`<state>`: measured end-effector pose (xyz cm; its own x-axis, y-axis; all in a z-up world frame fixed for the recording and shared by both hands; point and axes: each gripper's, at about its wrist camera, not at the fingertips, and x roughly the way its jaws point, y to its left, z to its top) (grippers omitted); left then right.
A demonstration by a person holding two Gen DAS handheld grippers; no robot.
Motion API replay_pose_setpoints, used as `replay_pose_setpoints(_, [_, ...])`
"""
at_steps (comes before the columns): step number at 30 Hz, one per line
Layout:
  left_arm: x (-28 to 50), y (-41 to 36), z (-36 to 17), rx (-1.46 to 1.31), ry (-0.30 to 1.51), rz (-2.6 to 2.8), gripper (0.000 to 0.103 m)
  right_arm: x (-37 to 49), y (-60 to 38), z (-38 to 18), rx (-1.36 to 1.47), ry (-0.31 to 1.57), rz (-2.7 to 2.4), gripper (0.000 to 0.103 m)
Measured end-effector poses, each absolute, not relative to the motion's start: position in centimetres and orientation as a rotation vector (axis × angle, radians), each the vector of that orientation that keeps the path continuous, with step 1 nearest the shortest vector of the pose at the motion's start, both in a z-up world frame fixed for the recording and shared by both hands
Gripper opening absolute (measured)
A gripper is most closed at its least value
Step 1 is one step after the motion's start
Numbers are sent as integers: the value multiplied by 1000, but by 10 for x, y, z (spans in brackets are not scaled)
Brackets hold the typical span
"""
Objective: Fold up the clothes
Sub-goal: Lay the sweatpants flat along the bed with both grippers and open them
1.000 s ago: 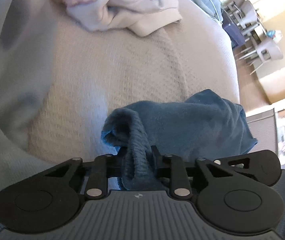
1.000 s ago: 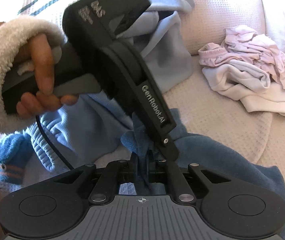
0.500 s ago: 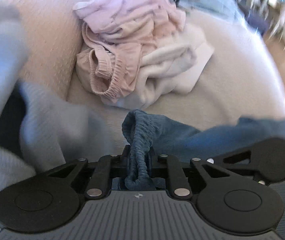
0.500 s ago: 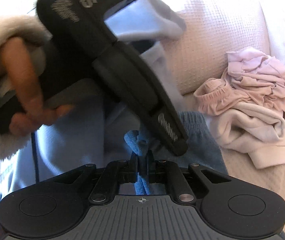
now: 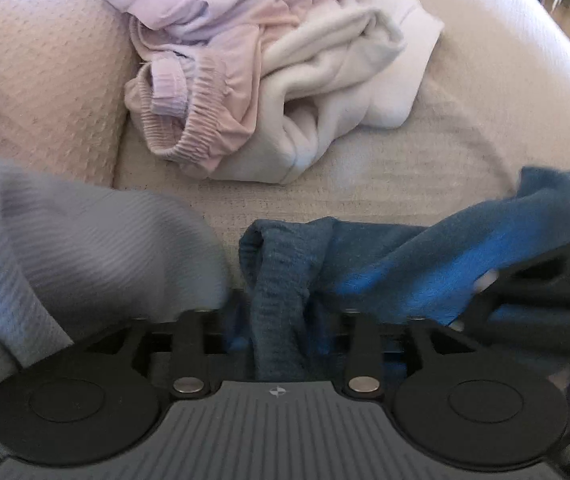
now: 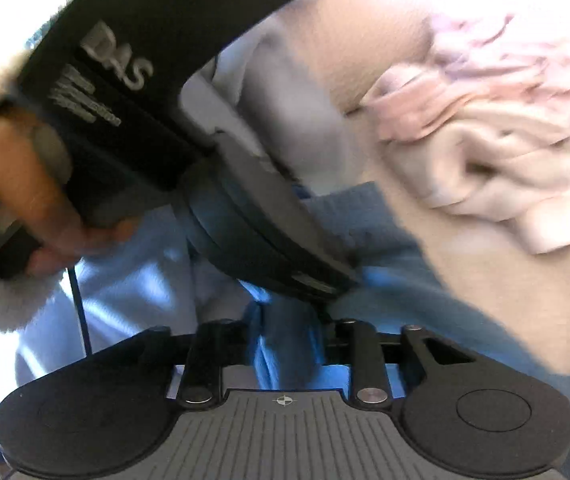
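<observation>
Now I see both pairs of fingers opening after a tight pinch, the left gripper wider than the right gripper, with the blue garment slack between them on the bed, so I judge this fold released.

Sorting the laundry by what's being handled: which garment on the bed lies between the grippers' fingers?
The dark blue garment, its ribbed edge running between the opening left gripper. The pink one and the white one lie crumpled in a pile behind, untouched.
</observation>
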<state>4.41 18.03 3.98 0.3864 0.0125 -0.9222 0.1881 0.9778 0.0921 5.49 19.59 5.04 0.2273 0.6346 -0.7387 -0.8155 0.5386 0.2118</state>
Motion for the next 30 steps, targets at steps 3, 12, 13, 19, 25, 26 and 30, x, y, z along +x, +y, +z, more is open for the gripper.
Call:
replay_pose_setpoints(3, [30,175,55,191,1150,-135,81,54,147,78,-223,871,956,45])
replay_pose_setpoints(12, [3,148,96,155,1084,-146,88,46,8,100,-217,857,638,50])
replay_pose_setpoints(13, [1,144,103,138,1072,-153,89,41,-6,100,-202,868,607,50])
replay_pose_setpoints(19, [-14,92,123,79,1033,-273,98,-4,-64,103,-113,917,475,50])
replay_pose_setpoints(25, [-25,39,119,58,1066,-389,98,-39,-87,96,-102,930,455,50])
replay_pose_setpoints(26, [-28,32,118,47,1077,-408,98,-42,-89,94,-106,933,450,50])
replay_pose_setpoints(30, [-39,6,115,101,1093,-444,98,-49,-99,90,-84,926,428,50])
